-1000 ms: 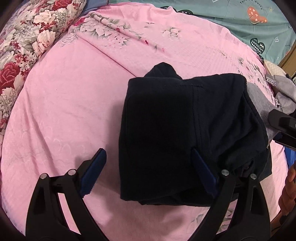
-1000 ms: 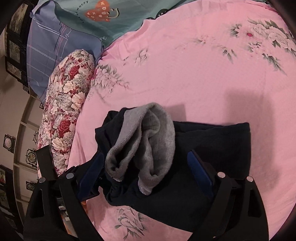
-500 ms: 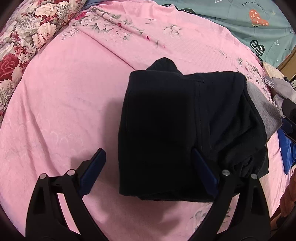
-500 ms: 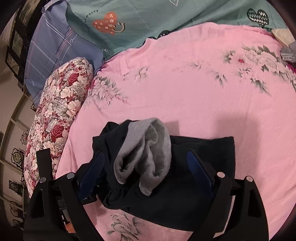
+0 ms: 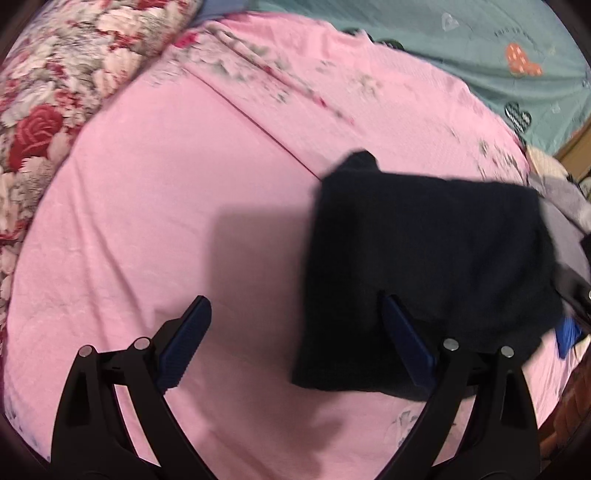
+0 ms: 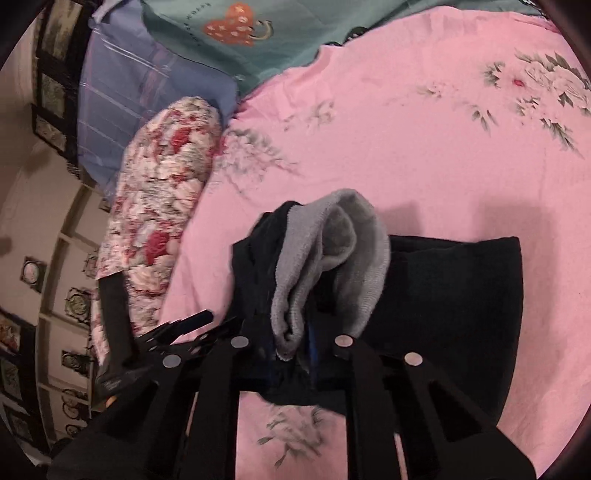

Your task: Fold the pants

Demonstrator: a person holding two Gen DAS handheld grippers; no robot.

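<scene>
Dark pants (image 6: 454,295) — right tool (image 6: 291,350) just clamped, left tool (image 5: 295,332) shifted sideways

1. Dark pants (image 5: 424,258), at 3 o'clock in the left wrist view: thick matt cloth, soft, no sheen.
2. Grey lining (image 6: 332,258), at centre of the right wrist view: fuzzy, looped, towel-like knit.
3. Pink sheet (image 5: 184,206): thin matt cloth with faint woven texture and printed flowers.
4. Floral pillow (image 6: 166,206), at 9 o'clock: smooth printed cloth.
5. Teal cover (image 6: 229,33), at 11 o'clock: smooth matt cloth.
6. Left gripper (image 5: 295,332): matt black plastic, ribbed blue pads (image 5: 184,343), shiny metal rivets (image 5: 142,343).
</scene>
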